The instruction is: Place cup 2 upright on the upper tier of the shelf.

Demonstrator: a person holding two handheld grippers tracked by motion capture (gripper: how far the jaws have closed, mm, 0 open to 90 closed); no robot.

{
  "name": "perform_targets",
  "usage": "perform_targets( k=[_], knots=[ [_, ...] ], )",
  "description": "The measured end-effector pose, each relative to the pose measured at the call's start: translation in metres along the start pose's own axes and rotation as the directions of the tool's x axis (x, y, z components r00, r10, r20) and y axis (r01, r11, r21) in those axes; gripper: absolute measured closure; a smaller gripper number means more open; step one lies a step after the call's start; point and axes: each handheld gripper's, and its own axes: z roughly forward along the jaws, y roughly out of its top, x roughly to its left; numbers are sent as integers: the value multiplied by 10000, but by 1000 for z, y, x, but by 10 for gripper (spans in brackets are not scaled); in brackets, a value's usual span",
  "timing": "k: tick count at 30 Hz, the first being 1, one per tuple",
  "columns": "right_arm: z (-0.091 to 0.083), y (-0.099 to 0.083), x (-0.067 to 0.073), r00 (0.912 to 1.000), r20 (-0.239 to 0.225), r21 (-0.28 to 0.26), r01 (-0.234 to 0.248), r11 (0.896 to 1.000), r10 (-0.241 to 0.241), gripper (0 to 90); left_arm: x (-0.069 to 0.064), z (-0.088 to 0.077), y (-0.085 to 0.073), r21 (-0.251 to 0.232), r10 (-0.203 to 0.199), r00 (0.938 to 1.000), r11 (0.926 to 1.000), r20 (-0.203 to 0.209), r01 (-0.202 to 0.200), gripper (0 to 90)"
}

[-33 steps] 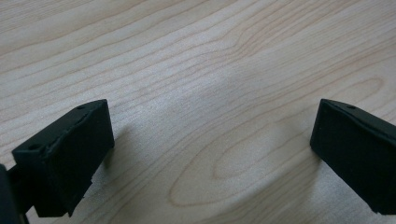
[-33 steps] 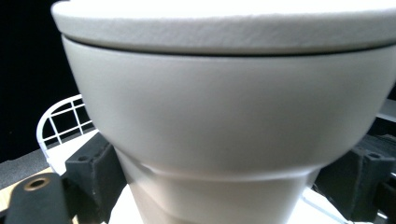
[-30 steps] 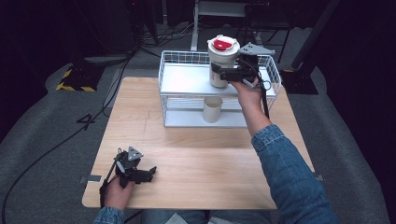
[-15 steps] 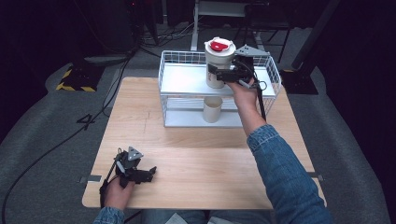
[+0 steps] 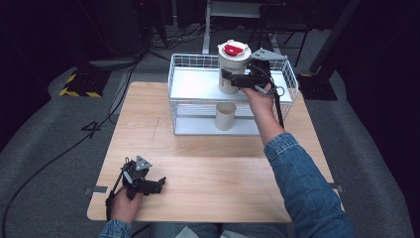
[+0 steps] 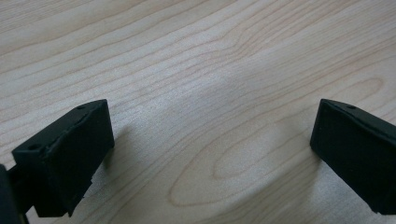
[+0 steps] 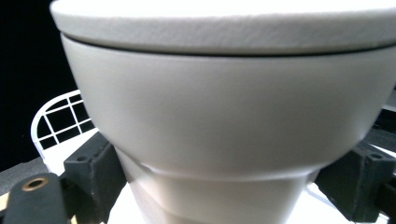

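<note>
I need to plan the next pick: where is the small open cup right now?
In the high view the open cup stands upright on the lower shelf of the wire rack, right of its middle, below the lidded cup on the top shelf.

Pale matt-grained wood table point(image 5: 208, 163) – white coated wire rack point(image 5: 188, 94); white cup point(image 5: 233, 69) smooth, faintly glossy plastic, its lid point(image 7: 224, 23) rougher

Wire rack point(image 5: 190, 94) blocks the table point(image 5: 208, 158) from 11 to 1 o'clock; a cup point(image 5: 225, 116) obstructs its lower shelf. Table centre and 6 o'clock edge give free passage.
</note>
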Motion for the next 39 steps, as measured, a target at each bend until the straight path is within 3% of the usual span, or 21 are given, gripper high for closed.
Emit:
perform_targets(
  k=[4, 9, 18, 26, 32, 39],
  knots=[
    [0, 1, 0, 9999, 110, 77, -2, 10000, 1, 106, 0, 0, 0, -1, -2, 10000, 10000, 0, 2, 1],
    [-3, 1, 0, 9987, 513, 53, 57, 10000, -59, 0, 0, 0, 0, -2, -8, 10000, 10000, 5, 8, 1],
    [-23, 0, 0, 9981, 573, 339, 185, 9993, -204, 0, 0, 0, 0, 5, -9, 10000, 10000, 12, 9, 1],
    [-48, 1, 1, 9997, 232, 476, 84, 9988, -95, 0, 0, -1, -1, -3, -56, 10000, 10000, -45, 56, 1],
    [-65, 2, 6, 9996, -67, 640, 280, 9976, -277, 0, -1, -2, -2, 9, -98, 9999, 10000, -98, 98, 1],
    [-89, -3, 12, 9991, -267, 419, 352, 9985, -341, 0, -1, -2, -2, -1, -115, 9999, 9999, -94, 115, 1]
  ],
)
